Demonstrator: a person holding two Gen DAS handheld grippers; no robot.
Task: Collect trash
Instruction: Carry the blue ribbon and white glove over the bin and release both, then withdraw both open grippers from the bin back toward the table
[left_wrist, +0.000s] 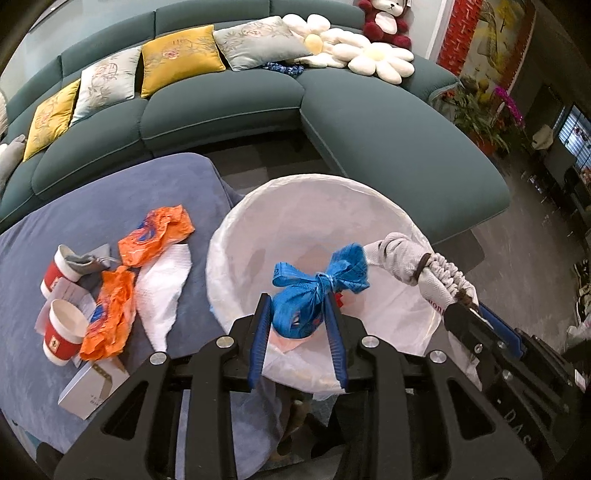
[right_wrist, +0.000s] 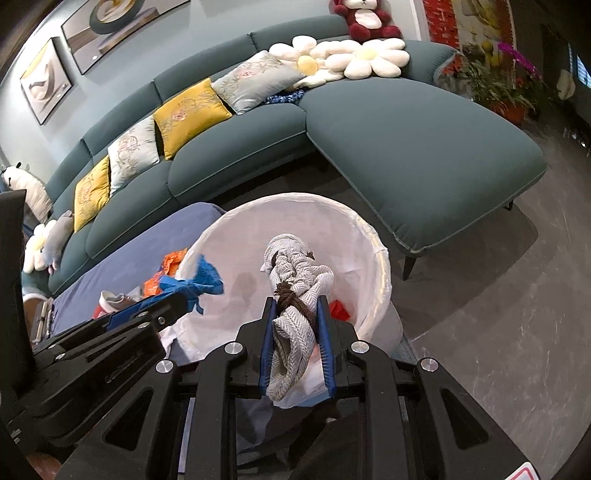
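My left gripper (left_wrist: 297, 299) is shut on a knotted blue plastic wrapper (left_wrist: 314, 291) and holds it over the open white-lined trash bin (left_wrist: 258, 221). My right gripper (right_wrist: 295, 302) is shut on a grey-white cloth bundle tied with brown cord (right_wrist: 295, 273), also over the bin (right_wrist: 369, 236). The bundle (left_wrist: 406, 258) and right gripper (left_wrist: 465, 317) show at the right in the left wrist view; the blue wrapper (right_wrist: 199, 280) and left gripper (right_wrist: 173, 302) show at the left in the right wrist view. Something red (right_wrist: 338, 308) lies inside the bin.
On the blue-covered table (left_wrist: 110, 192) lie two orange wrappers (left_wrist: 155, 236), a white paper napkin (left_wrist: 162, 288), two red paper cups (left_wrist: 59, 339), a grey sock (left_wrist: 85, 258) and a small white box (left_wrist: 92, 387). A teal sectional sofa (left_wrist: 369, 140) with cushions stands behind.
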